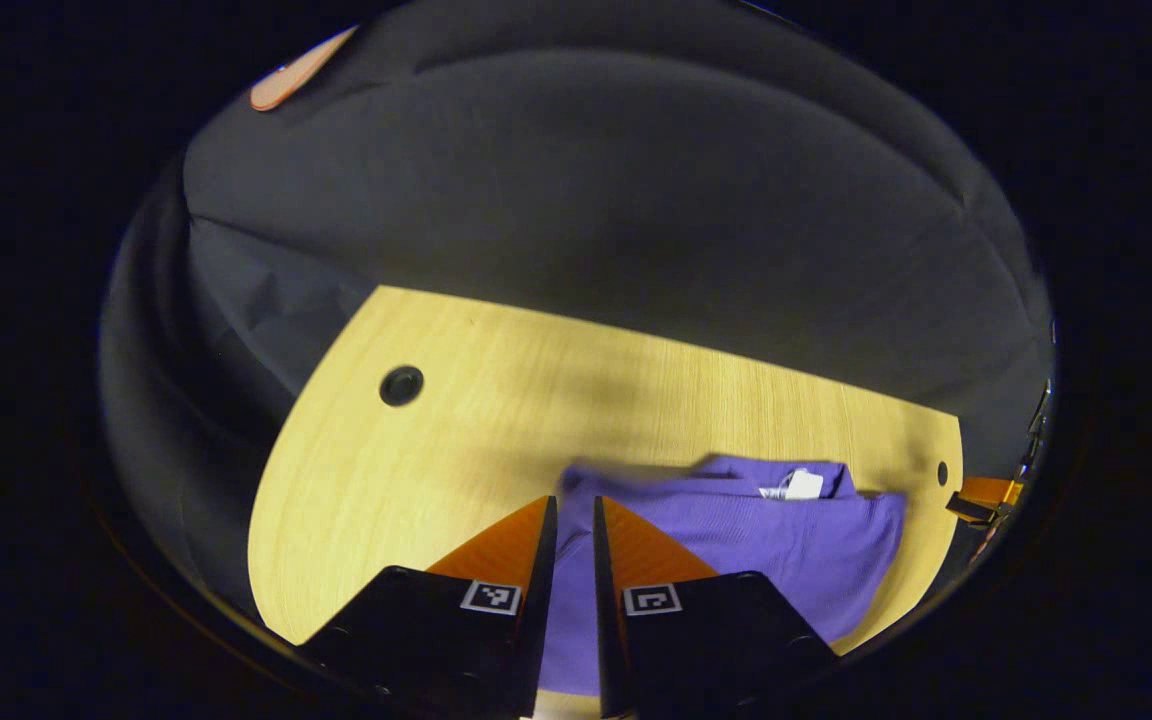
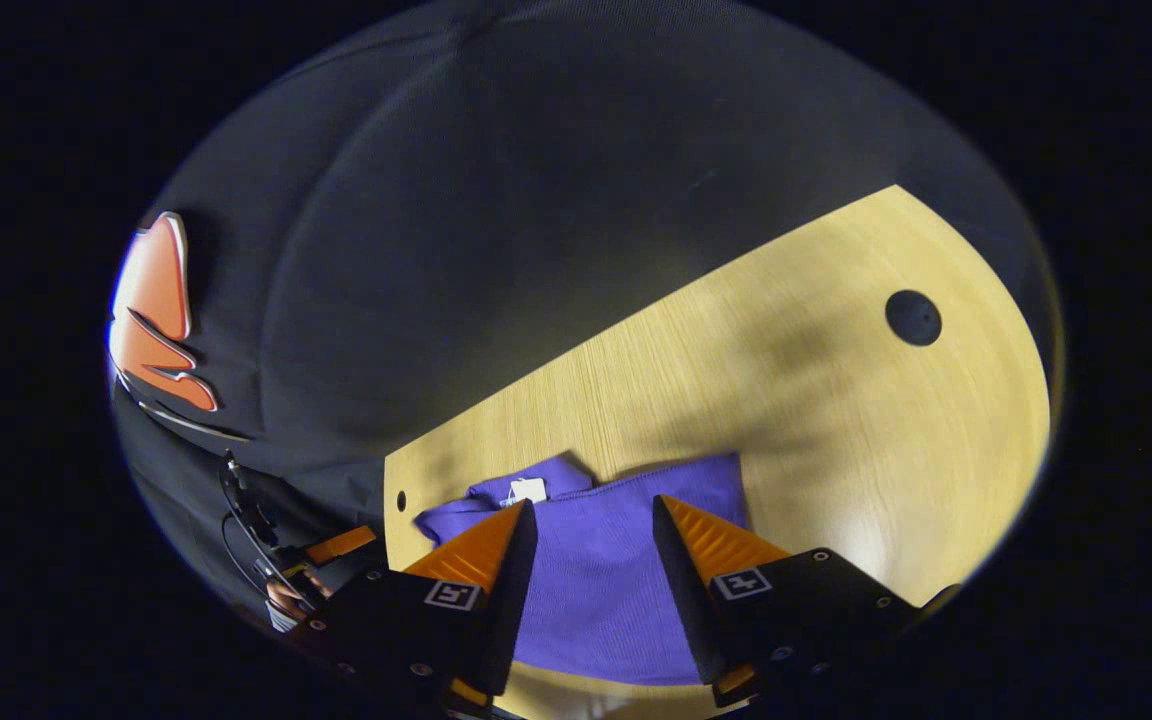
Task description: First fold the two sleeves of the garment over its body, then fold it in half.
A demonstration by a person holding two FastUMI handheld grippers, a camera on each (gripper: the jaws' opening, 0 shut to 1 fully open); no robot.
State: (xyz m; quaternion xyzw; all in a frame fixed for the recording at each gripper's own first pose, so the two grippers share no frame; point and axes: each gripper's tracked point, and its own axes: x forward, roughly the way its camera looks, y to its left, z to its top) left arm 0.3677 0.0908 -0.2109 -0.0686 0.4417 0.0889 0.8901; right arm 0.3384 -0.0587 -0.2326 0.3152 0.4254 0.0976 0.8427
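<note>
**Purple garment compact, both grippers above it**

Wood counter (image 1: pixel 456 420) carried the purple garment (image 2: pixel 596 580), sleeves apparently tucked. Right gripper (image 2: pixel 591 525) hung wide over it; left gripper (image 1: pixel 574 520) narrow, holding nothing. Judged best: pinch both hem corners evenly before halving.

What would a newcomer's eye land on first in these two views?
The purple knit garment with a white neck tag, lying on the pale wooden table, stands out most. The left gripper hangs over its near edge with fingers almost together; the right gripper hangs over it, fingers apart.
</note>
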